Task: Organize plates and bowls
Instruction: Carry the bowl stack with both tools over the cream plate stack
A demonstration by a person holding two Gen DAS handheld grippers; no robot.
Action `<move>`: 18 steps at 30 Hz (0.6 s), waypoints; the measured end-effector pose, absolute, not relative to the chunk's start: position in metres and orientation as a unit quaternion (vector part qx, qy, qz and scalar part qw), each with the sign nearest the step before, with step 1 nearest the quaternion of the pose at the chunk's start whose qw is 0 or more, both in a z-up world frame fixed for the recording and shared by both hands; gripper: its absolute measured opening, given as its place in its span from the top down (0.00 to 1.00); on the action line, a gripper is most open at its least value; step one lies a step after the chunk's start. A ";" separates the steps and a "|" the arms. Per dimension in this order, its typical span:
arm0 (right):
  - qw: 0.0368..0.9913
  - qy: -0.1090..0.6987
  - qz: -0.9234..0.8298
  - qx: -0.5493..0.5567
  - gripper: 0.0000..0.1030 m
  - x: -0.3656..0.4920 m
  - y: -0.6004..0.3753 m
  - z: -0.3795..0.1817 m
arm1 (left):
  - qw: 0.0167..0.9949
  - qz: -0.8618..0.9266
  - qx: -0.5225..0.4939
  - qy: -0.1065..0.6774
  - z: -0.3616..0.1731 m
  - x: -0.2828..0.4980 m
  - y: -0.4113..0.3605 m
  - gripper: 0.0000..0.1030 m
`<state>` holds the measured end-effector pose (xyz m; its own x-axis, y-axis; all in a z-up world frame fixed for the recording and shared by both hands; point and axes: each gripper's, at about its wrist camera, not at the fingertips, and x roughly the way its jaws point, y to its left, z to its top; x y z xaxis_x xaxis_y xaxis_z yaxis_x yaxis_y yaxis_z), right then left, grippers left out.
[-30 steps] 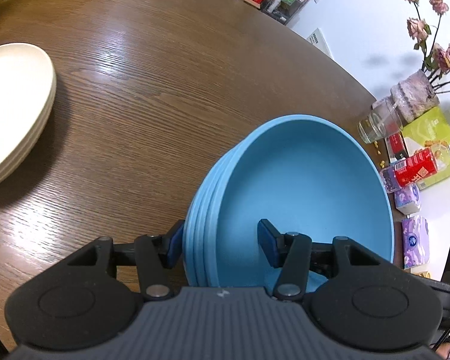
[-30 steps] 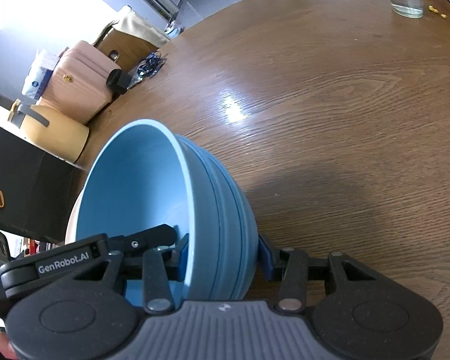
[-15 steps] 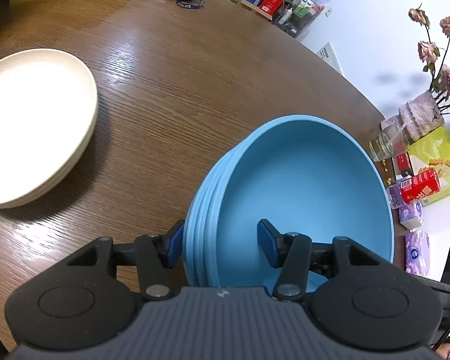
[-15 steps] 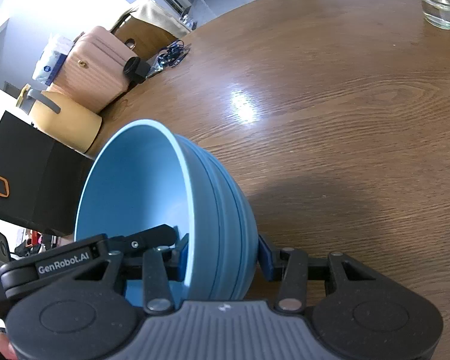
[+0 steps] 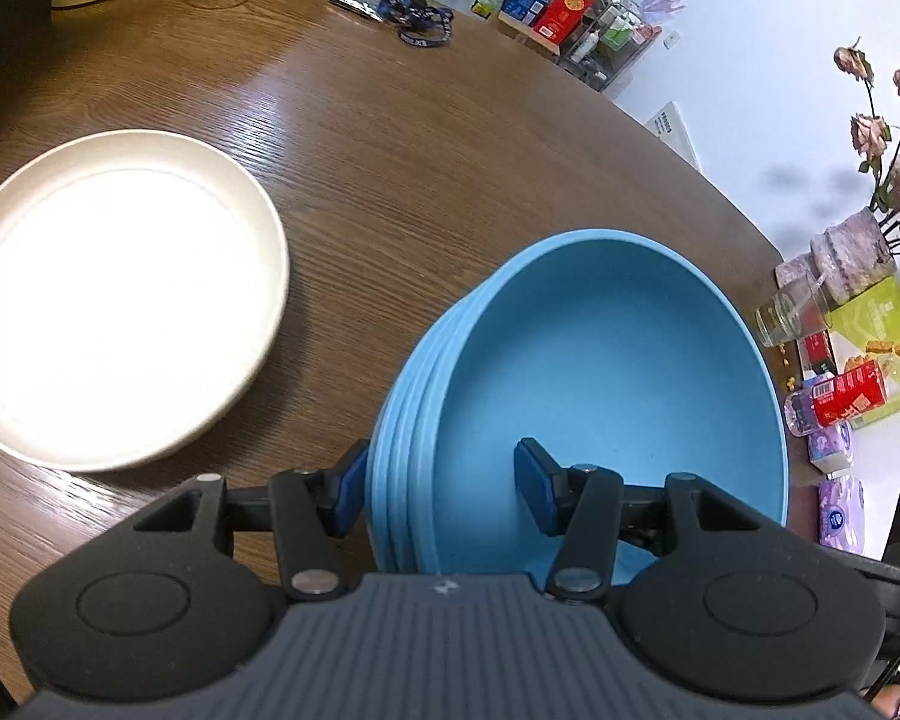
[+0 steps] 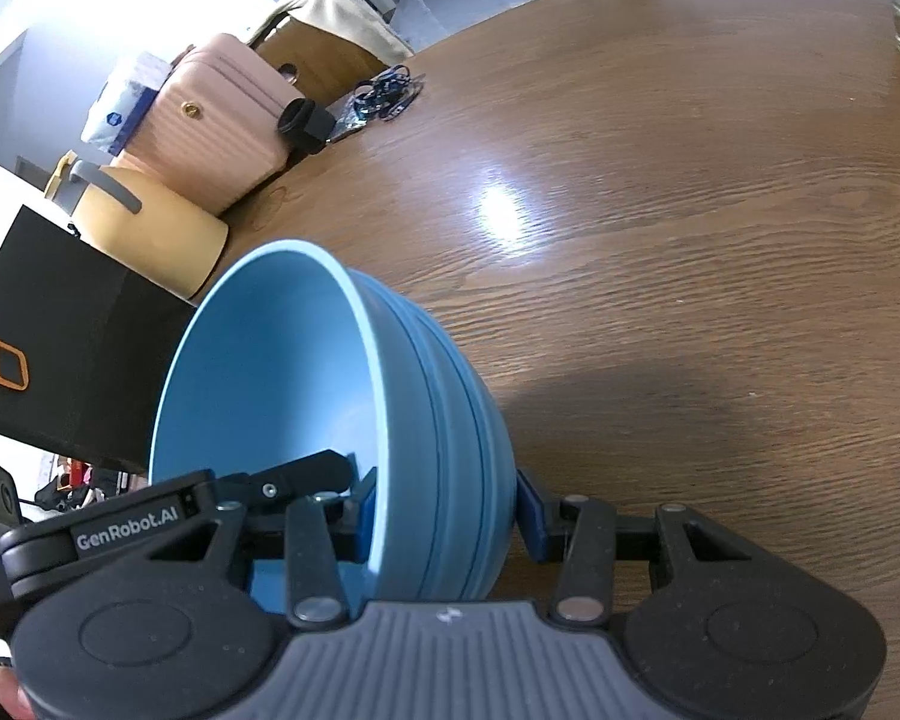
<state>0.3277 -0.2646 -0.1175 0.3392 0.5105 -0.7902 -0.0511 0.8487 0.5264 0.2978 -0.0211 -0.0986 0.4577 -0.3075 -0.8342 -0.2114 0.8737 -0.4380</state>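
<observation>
A stack of nested blue bowls (image 5: 606, 372) hangs tilted above the round wooden table (image 5: 390, 138), carried between both tools. The left tool (image 5: 444, 495) is clamped on the near rim of the stack: one blue pad sits against the outer wall of the lowest bowl, the other presses inside the top bowl. The right tool (image 6: 447, 510) grips the opposite rim of the same stack (image 6: 330, 396) in the same way, one pad inside the top bowl and one against the outside. In the right wrist view the left tool's black finger reaches into the bowl from the far side.

To the left of the bowls, a stack of cream plates (image 5: 114, 300) rests flat on the table, apart from the bowls. Along the table's right edge stand an empty glass (image 5: 789, 312), a vase of dried roses (image 5: 852, 252), a red bottle (image 5: 846, 399) lying down and a yellow-green box (image 5: 876, 324). At the far edge lies a dark lanyard (image 5: 420, 15). In the right wrist view a pink case (image 6: 222, 114) and a tan cylindrical container (image 6: 150, 228) stand at the table's far left edge, with a black box (image 6: 48, 348) nearer the camera.
</observation>
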 end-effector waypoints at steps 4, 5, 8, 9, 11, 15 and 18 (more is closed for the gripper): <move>0.790 0.548 0.181 0.209 0.57 0.329 -0.249 -0.116 | 0.817 -0.025 -0.251 0.519 -0.097 0.298 -0.007 0.50; 0.790 0.548 0.182 0.208 0.57 0.329 -0.245 -0.116 | 0.817 -0.024 -0.252 0.518 -0.097 0.298 -0.003 0.50; 0.789 0.548 0.186 0.207 0.57 0.330 -0.234 -0.116 | 0.817 -0.020 -0.252 0.517 -0.096 0.297 0.007 0.50; 0.788 0.549 0.187 0.207 0.57 0.330 -0.230 -0.116 | 0.818 -0.018 -0.253 0.517 -0.096 0.296 0.012 0.50; 0.787 0.549 0.190 0.206 0.57 0.331 -0.220 -0.116 | 0.817 -0.016 -0.254 0.517 -0.096 0.295 0.020 0.50; 0.786 0.550 0.195 0.204 0.57 0.332 -0.205 -0.115 | 0.818 -0.011 -0.256 0.515 -0.095 0.293 0.037 0.50; 0.785 0.551 0.197 0.202 0.57 0.333 -0.194 -0.114 | 0.818 -0.008 -0.258 0.514 -0.094 0.291 0.048 0.50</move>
